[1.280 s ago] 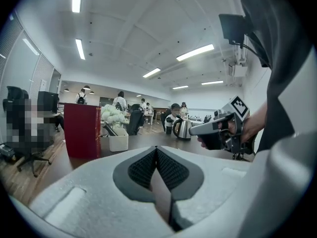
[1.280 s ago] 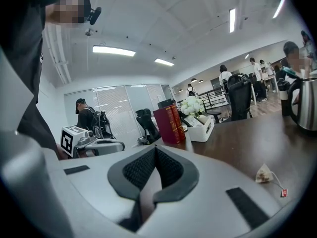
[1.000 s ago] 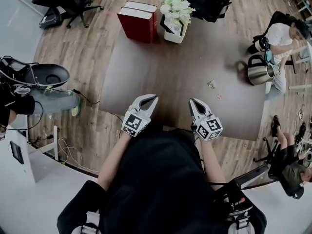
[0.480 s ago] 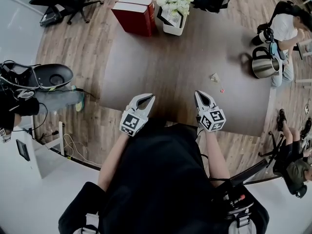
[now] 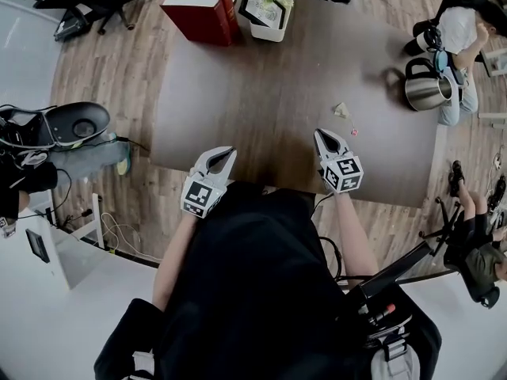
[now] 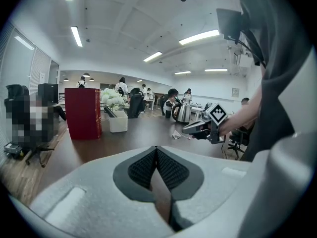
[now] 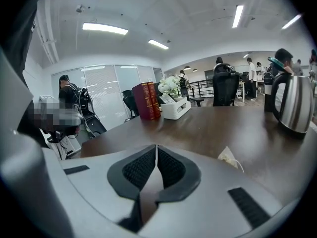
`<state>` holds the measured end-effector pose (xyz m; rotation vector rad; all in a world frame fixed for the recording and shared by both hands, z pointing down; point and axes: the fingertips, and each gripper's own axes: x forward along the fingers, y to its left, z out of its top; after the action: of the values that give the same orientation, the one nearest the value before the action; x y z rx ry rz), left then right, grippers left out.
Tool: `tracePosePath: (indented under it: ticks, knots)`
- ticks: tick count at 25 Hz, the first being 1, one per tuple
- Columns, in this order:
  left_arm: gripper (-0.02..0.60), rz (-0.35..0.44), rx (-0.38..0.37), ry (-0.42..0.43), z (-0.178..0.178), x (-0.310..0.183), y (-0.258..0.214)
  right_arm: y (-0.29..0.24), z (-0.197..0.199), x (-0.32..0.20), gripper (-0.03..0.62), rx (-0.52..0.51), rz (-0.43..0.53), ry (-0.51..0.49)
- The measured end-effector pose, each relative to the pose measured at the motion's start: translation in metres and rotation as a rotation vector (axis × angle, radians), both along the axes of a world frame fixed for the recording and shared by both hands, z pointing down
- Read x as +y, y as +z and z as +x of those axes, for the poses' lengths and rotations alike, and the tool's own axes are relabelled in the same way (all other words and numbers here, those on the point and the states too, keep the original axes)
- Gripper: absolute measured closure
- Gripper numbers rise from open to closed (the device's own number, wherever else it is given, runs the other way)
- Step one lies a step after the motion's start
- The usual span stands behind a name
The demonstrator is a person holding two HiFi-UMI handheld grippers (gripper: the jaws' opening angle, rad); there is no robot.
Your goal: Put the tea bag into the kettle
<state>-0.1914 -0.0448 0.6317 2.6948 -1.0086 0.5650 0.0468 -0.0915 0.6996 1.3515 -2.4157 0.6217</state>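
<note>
Left gripper [image 5: 227, 152] and right gripper [image 5: 320, 134] hover over the near edge of the table [image 5: 261, 85], each with jaws clenched together and empty; tea bag [image 5: 341, 110] lies on the tabletop just beyond the right gripper, kettle [image 5: 426, 92] well apart at far right.

Head view looks steeply down over the bench [image 5: 261, 77]; both gripper views skim low across it, sharing the kettle [image 5: 426, 92].
</note>
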Motion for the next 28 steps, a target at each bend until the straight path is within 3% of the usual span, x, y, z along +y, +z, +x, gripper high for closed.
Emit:
tracePosePath:
  ticks: [9,13,28]
  knots:
    - [0.577,-0.015,-0.003,-0.024,0.0,0.005,0.003,0.021,0.024,-0.009,0.583,0.078,-0.028,0.001]
    - [0.577,-0.021,-0.003,-0.03,0.0,0.005,0.007,0.032,0.03,-0.012,0.516,0.097,-0.049,0.004]
    - [0.577,-0.065,-0.056,-0.062,-0.011,0.01,0.015,0.047,0.081,-0.032,0.456,0.206,-0.049,0.13]
